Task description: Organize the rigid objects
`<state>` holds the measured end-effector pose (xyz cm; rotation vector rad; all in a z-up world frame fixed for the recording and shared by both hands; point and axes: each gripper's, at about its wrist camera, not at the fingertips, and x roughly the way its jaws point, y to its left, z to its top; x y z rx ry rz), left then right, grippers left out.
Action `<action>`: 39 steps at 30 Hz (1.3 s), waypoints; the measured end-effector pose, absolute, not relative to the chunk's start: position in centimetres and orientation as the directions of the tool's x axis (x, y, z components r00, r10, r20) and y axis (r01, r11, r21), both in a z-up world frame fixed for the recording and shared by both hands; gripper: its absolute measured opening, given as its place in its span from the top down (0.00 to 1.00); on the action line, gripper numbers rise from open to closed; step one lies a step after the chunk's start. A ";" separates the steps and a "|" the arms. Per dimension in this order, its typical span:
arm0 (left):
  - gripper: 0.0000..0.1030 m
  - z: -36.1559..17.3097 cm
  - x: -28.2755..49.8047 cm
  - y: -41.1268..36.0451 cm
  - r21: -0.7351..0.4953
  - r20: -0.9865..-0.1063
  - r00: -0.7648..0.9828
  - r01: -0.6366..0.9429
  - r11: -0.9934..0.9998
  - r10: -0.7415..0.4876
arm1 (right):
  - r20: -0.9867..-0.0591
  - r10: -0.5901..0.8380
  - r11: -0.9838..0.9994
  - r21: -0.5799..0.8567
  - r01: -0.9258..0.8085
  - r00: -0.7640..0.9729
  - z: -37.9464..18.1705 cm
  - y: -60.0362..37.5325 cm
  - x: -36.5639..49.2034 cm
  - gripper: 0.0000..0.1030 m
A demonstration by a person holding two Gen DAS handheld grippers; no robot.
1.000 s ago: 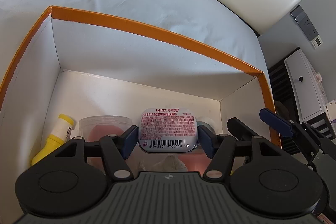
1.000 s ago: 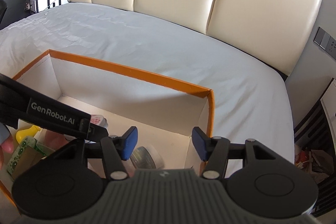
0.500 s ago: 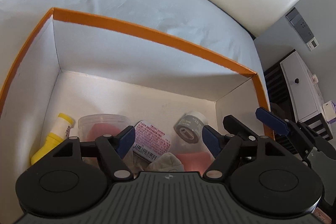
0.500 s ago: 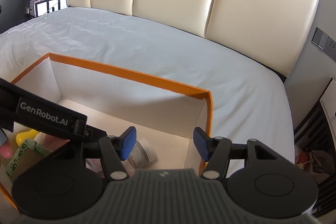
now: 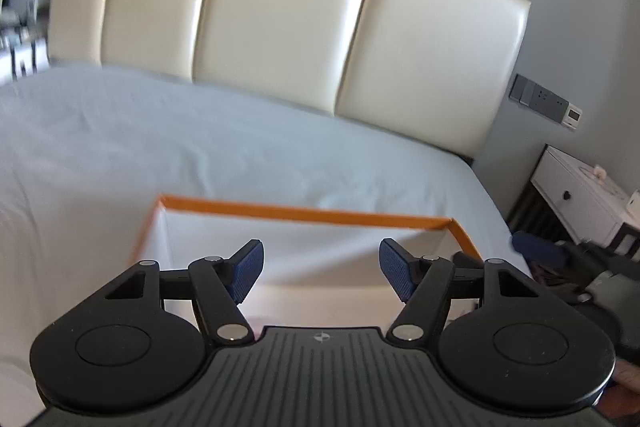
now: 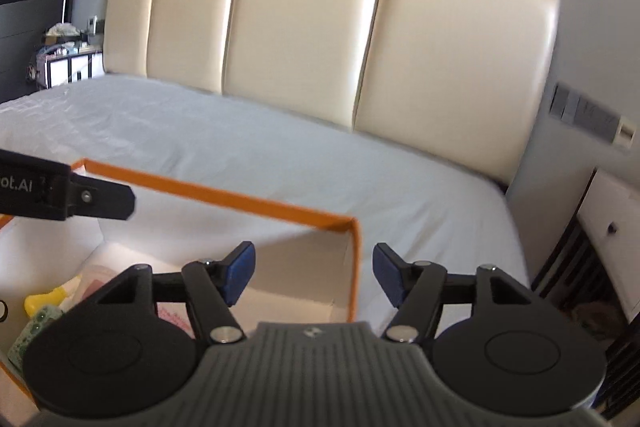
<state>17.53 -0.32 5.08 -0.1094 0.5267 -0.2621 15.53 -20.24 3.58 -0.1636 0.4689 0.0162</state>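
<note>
Room: bedroom with a cream padded leather headboard (image 5: 280,27) behind a bed under a pale grey-white sheet (image 6: 240,147); a white bedside cabinet (image 5: 580,195) stands at the right.
Box: white cardboard box with an orange rim (image 5: 304,213) sits on the bed sheet, open at the top, just ahead of and below both pairs of tongs.
Left tongs (image 5: 321,273): spread wide, nothing between the blue pads, held above the box's near part; the far wall and the orange rim show between the fingers.
Right tongs (image 6: 314,273): spread wide and empty, over the box's right-hand corner, the orange edge running down between the fingers.
Contents: in the right wrist view, a yellow plastic bottle (image 6: 44,301), a green patterned pack (image 6: 34,327) and a pink printed flat tin (image 6: 174,317) lie on the box floor, low and to the left of the right tongs, partly hidden by the tool body.
Edges: box walls stand upright on all visible sides; the right wall is close under the right tongs.
Open room: bare sheet stretches from the box's far rim to the headboard and to the left of the box.
</note>
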 end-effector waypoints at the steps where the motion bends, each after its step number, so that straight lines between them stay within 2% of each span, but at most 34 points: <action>1: 0.24 5.5 16.7 -0.3 -0.144 -0.450 0.854 0.219 0.965 -0.261 | -0.417 -0.016 0.986 -0.159 -0.055 0.909 4.1 -20.2 14.7 0.35; 5: 0.21 6.7 13.8 -0.6 -0.092 -0.349 0.906 0.220 0.971 -0.238 | -0.295 -0.049 0.987 -0.163 0.000 0.954 6.0 -20.0 11.3 0.32; 9: 0.13 8.0 11.4 -1.5 -0.012 -0.270 0.936 0.233 0.973 -0.227 | -0.302 -0.050 0.998 -0.036 0.042 0.952 6.4 -21.0 8.4 0.29; 11: 0.07 8.8 10.4 -2.1 0.030 -0.258 0.943 0.226 0.974 -0.211 | -0.305 -0.064 0.998 -0.011 0.063 0.950 6.4 -21.1 7.3 0.28; 13: 0.07 9.4 9.4 -2.4 0.047 -0.259 0.944 0.222 0.974 -0.203 | -0.277 -0.075 0.997 -0.010 0.075 0.958 6.8 -21.0 6.2 0.19; 16: 0.07 9.8 7.7 -2.6 0.079 -0.265 0.942 0.236 0.969 -0.208 | -0.238 -0.072 0.997 0.011 0.077 0.969 7.4 -20.8 4.2 0.15; 18: 0.07 9.2 6.5 -2.4 0.105 -0.264 0.947 0.219 0.970 -0.185 | -0.244 -0.055 0.996 0.050 0.069 0.968 7.2 -20.9 2.9 0.13; 21: 0.06 7.3 5.8 -1.5 0.067 -0.304 0.944 0.157 0.985 -0.130 | -0.267 -0.028 0.995 0.083 0.052 0.963 6.2 -20.7 1.1 0.10; 24: 0.06 4.7 6.4 -0.6 0.018 -0.393 0.916 0.096 0.995 -0.081 | -0.295 0.027 0.992 0.126 0.011 0.955 5.7 -20.4 0.6 0.09; 30: 0.06 1.8 7.7 0.0 0.018 -0.501 0.865 0.024 1.000 -0.012 | -0.381 0.064 0.977 0.211 0.019 0.922 4.2 -20.3 1.0 0.08; 33: 0.06 1.4 7.9 0.2 -0.011 -0.512 0.859 0.009 1.000 -0.014 | -0.422 0.053 0.976 0.213 0.042 0.905 3.5 -20.4 1.8 0.08; 39: 0.06 0.6 7.7 -0.2 0.018 -0.537 0.844 0.006 1.000 0.004 | -0.445 0.049 0.991 0.132 0.012 0.894 2.6 -19.1 3.2 0.08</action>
